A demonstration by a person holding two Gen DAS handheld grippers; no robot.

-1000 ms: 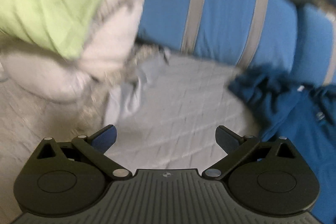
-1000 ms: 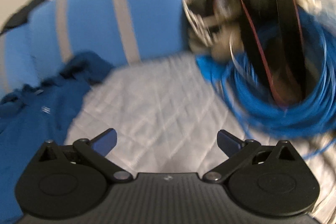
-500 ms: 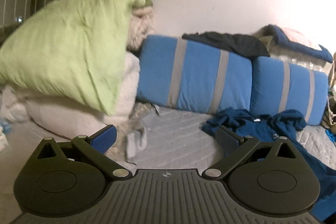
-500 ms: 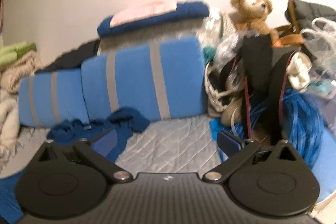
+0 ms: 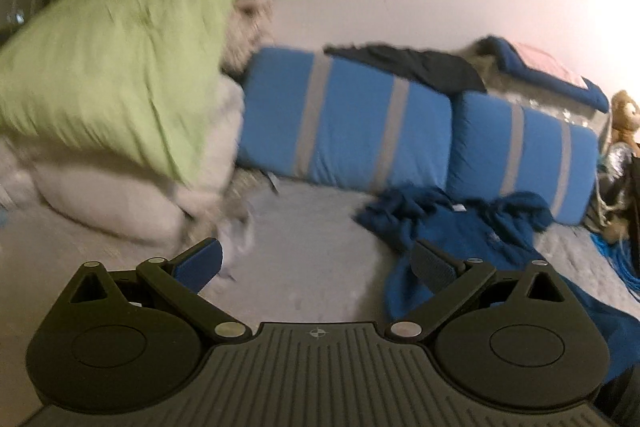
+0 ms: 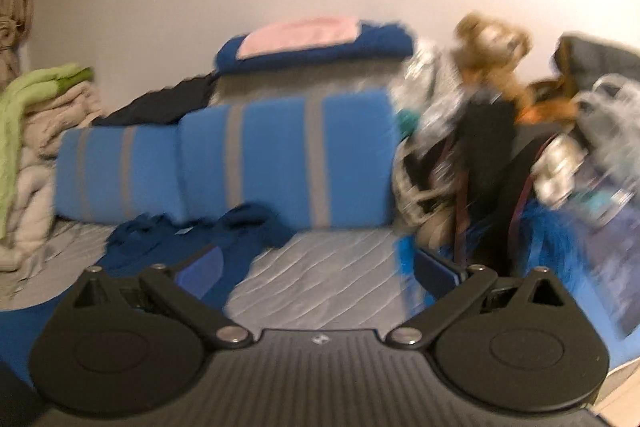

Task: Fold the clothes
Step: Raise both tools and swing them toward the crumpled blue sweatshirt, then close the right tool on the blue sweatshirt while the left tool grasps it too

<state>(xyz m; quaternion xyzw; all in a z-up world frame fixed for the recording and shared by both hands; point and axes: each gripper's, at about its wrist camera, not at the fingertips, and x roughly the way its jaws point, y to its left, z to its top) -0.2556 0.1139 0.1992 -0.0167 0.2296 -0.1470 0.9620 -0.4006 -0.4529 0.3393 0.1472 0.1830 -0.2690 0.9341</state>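
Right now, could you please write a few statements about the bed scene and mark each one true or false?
1. The left claw is shut on the crumpled dark blue garment. False: its jaws stand wide apart and hold nothing.
2. The dark blue garment lies unfolded on the grey quilted mattress. True.
3. The right claw is open and empty. True.
4. The light green pillow lies flat on the mattress beside the garment. False: it sits on top of a pile of pale bedding.
5. A brown teddy bear sits on the clutter at the right. True.
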